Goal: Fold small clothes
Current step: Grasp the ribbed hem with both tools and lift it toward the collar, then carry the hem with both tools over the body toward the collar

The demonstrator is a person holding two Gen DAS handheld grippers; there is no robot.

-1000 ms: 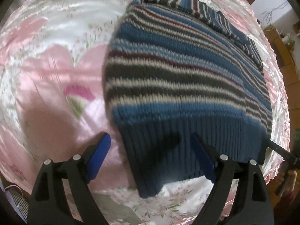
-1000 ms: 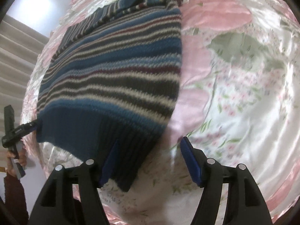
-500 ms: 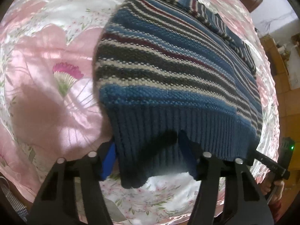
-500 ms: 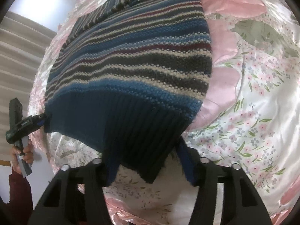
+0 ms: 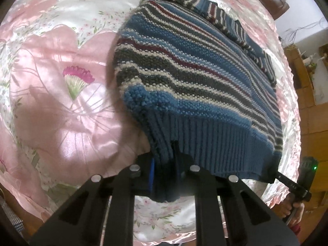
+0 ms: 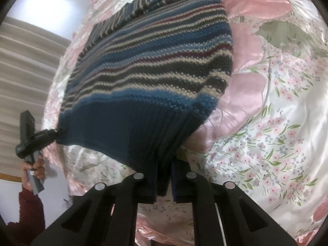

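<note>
At the near hem, both claws, left claw [image 5: 165,176] and right claw [image 6: 164,186], pinch the striped sweater [image 5: 194,78] lying on the floral bedspread [image 5: 61,112]; thick ribbing could slip free, dropping a corner.

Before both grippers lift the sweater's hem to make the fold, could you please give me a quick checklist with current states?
1. Left gripper shut on the ribbed hem: ok.
2. Right gripper shut on the hem's other corner: ok.
3. Hem stretched evenly between the grippers: ok.
4. Sweater body flat on the floral bedspread: ok.
5. Sleeves tucked in: cannot tell.
</note>
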